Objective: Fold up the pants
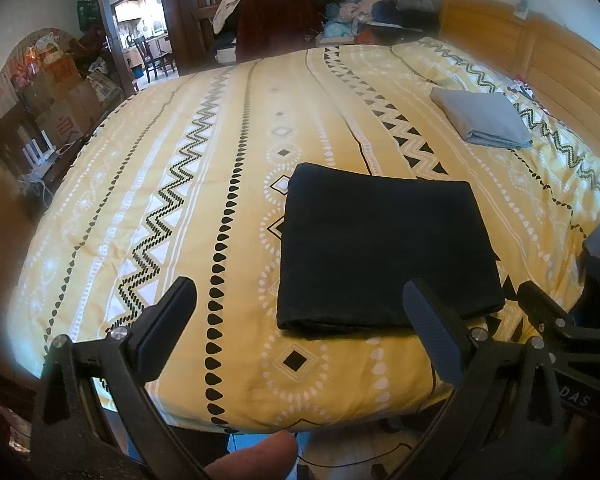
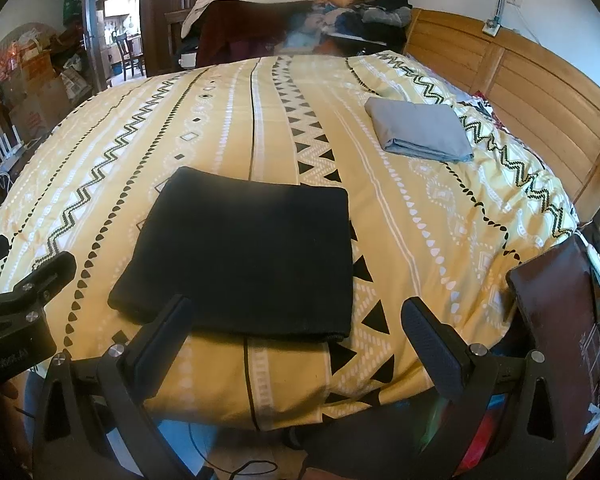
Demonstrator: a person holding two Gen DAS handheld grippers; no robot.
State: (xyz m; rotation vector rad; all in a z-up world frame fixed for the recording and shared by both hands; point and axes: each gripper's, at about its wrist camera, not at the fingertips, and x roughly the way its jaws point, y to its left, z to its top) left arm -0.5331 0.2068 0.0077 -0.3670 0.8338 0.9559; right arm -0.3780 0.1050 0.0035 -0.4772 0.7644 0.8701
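The black pants (image 1: 384, 248) lie folded into a flat rectangle on the yellow patterned bedspread (image 1: 204, 184), near the bed's front edge; they also show in the right wrist view (image 2: 244, 256). My left gripper (image 1: 300, 304) is open and empty, held just short of the pants' near edge. My right gripper (image 2: 296, 316) is open and empty, also at the near edge of the pants. The right gripper's finger shows at the right in the left wrist view (image 1: 548, 312), and the left gripper's finger (image 2: 40, 280) at the left in the right wrist view.
A folded grey garment (image 1: 484, 118) lies farther back on the bed, by the wooden headboard (image 2: 520, 92). A pile of clothes (image 2: 300, 4) sits beyond the far edge. Boxes (image 1: 56, 92) stand at the left. A dark wooden stand (image 2: 556, 320) is at the right.
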